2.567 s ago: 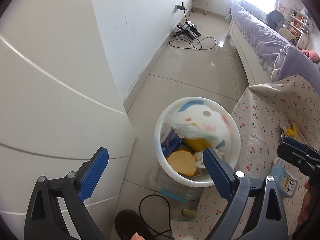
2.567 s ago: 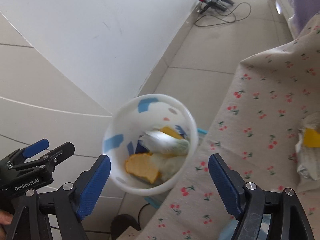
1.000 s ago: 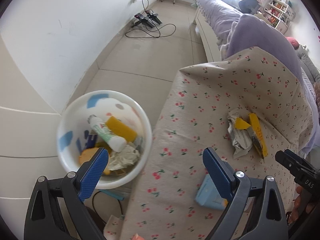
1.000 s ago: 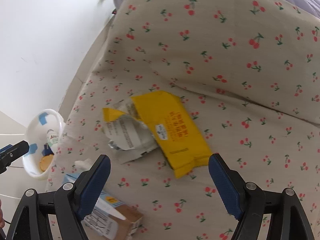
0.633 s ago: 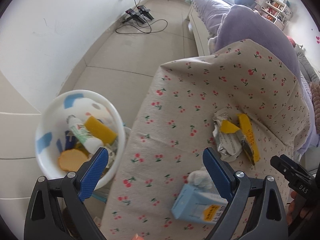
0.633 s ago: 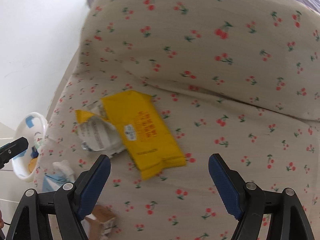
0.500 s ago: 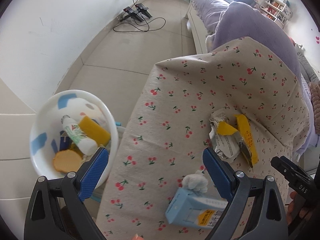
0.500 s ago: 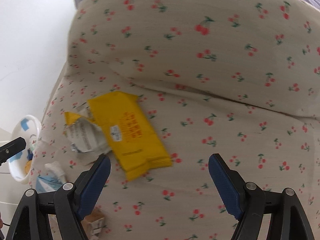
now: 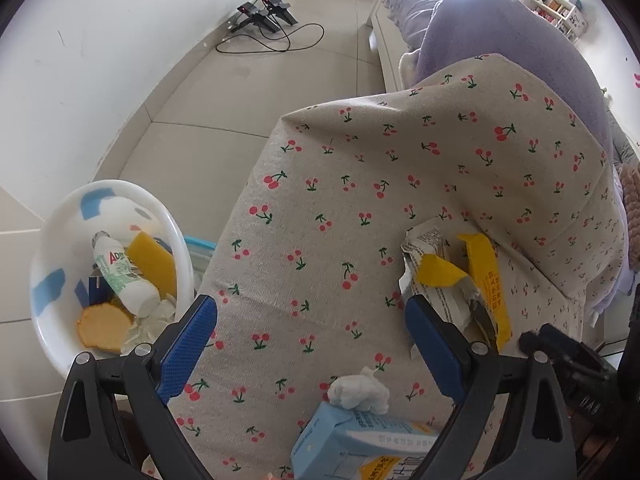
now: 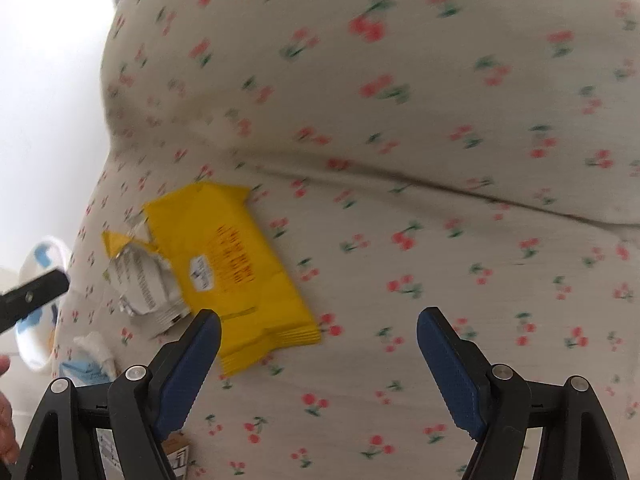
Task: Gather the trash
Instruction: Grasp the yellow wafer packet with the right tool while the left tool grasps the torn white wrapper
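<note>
While both hand-held grippers, left [image 9: 310,340] and right [image 10: 318,354], were held apart and empty, nothing was gripped. The yellow packet [image 10: 228,264] could be missed, being offset leftward.

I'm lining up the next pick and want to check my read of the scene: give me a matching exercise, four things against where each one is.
Things:
1. bottle
2. tissue wad
3. yellow packet
4. carton

Places:
A. on the cherry cloth, beside the crumpled wrapper
B. lying in the white bin
C. at the near edge of the left wrist view, under the tissue wad
D. resting against the carton's top

Pairs: 1-B, 2-D, 3-A, 4-C
</note>
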Tool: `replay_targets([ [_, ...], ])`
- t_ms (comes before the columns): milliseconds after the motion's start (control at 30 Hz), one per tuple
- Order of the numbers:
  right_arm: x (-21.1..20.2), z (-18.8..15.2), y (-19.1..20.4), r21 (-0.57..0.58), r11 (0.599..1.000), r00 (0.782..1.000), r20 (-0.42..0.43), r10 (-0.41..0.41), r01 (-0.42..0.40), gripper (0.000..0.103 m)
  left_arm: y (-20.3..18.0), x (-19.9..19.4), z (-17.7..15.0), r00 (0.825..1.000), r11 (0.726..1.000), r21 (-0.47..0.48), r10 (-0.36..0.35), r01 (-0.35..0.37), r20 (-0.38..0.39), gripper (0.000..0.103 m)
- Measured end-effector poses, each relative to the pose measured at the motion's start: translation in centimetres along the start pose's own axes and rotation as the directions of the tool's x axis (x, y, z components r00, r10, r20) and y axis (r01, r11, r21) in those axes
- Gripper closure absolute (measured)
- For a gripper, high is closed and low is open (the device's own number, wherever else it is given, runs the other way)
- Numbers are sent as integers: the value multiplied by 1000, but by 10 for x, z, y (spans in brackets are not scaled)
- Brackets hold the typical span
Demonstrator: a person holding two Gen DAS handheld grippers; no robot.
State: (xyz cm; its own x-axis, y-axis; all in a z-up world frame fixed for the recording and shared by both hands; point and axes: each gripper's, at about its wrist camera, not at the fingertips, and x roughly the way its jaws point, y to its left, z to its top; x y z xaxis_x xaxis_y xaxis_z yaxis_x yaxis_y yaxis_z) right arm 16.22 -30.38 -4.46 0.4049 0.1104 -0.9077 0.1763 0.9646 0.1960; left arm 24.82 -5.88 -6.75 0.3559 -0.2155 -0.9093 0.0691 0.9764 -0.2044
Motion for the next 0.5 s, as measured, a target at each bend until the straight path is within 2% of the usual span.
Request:
replay_targets([
  [300, 33, 4, 30, -83, 997, 998, -57, 7, -11, 19, -1, 0, 2, 1000, 1000, -7, -20, 20, 2, 7],
  [400, 42, 4, 33, -107, 994, 998, -54, -21, 15, 31, -2, 0, 0, 999, 999, 1, -36, 36, -2, 8],
  [433, 42, 5, 35, -132, 991, 998, -45, -35, 29, 42, -3, 0, -1, 999, 999, 3, -46, 46, -6, 8],
  [500, 42, 6, 36, -149, 988, 998, -44, -38, 31, 48, -4, 1, -2, 997, 997, 11, -77, 77, -23, 15],
])
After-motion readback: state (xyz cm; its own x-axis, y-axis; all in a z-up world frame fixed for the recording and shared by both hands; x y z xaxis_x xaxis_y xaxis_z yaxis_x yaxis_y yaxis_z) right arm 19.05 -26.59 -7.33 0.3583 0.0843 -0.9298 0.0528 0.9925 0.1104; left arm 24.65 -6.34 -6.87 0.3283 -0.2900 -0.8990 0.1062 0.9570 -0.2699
